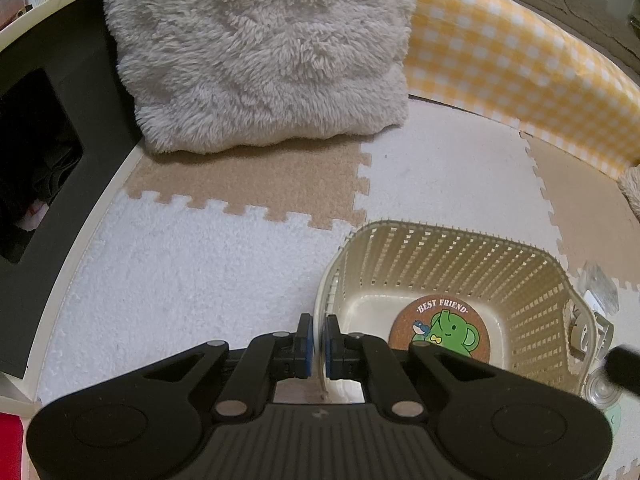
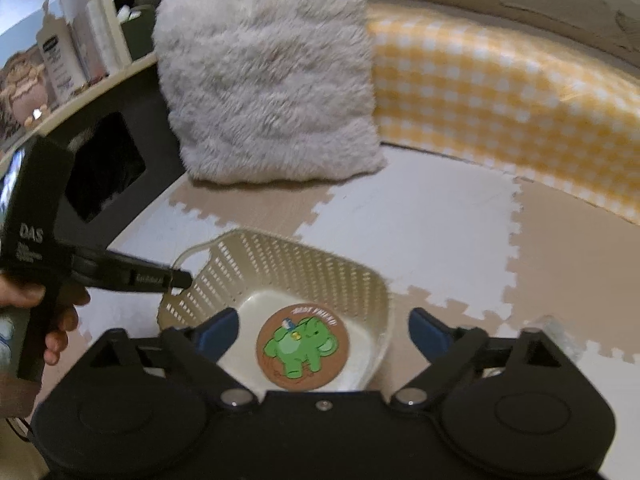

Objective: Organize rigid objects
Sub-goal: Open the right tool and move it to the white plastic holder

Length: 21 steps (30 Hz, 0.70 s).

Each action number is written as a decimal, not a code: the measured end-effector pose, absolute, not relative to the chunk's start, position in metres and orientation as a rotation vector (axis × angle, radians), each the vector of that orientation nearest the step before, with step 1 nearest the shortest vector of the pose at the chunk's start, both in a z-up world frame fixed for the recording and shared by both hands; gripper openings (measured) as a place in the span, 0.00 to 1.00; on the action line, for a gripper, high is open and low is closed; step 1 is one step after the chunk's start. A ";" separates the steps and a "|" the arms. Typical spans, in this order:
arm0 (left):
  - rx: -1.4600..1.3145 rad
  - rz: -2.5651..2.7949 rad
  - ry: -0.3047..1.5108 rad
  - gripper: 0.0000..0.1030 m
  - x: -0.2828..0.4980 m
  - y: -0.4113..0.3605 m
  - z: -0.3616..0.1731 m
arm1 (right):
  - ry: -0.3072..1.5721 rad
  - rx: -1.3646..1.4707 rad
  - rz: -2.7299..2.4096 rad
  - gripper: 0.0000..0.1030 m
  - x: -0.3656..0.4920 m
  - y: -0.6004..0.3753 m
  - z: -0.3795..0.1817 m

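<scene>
1. Left gripper clenched on the near-left rim of the cream basket.
2. Right gripper spread wide, empty, above the basket.
3. Elephant coaster flat on the basket floor, at 12 o'clock between the right fingers.

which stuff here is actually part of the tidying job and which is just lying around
Part of the job: basket; elephant coaster lying in it; left gripper shut on the basket's rim; right gripper open above the coaster.

Just lying about: fluffy cushion; checked yellow cushion; lotion bottle.

Both grippers matte black w/ blue jaw pads, silver pivot screws.
</scene>
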<state>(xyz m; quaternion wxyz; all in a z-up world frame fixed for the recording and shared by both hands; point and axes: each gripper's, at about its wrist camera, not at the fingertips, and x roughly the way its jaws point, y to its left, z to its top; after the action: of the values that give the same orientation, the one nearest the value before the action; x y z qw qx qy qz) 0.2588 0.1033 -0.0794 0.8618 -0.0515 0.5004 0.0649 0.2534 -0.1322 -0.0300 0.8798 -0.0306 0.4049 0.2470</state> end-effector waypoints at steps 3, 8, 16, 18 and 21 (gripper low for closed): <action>-0.108 0.137 1.050 0.06 0.258 0.102 -0.080 | 0.815 -0.043 0.465 1.00 0.251 -0.148 -0.023; -0.108 0.137 1.050 0.06 0.258 0.103 -0.080 | 0.804 -0.003 0.342 1.00 0.251 -0.179 -0.024; -0.107 0.137 1.051 0.06 0.258 0.103 -0.080 | 0.861 0.085 0.087 1.00 0.268 -0.233 -0.055; -0.109 0.136 1.050 0.06 0.258 0.103 -0.080 | 0.885 0.108 0.037 1.00 0.273 -0.242 -0.066; -0.108 0.137 1.050 0.06 0.258 0.103 -0.080 | 0.921 0.149 0.004 1.00 0.279 -0.251 -0.083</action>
<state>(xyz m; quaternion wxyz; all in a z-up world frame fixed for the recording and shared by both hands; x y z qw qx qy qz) 0.2579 0.1025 -0.0801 0.8617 -0.0514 0.5006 0.0652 0.2790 -0.2513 -0.0827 0.8931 0.0716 0.4441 0.0019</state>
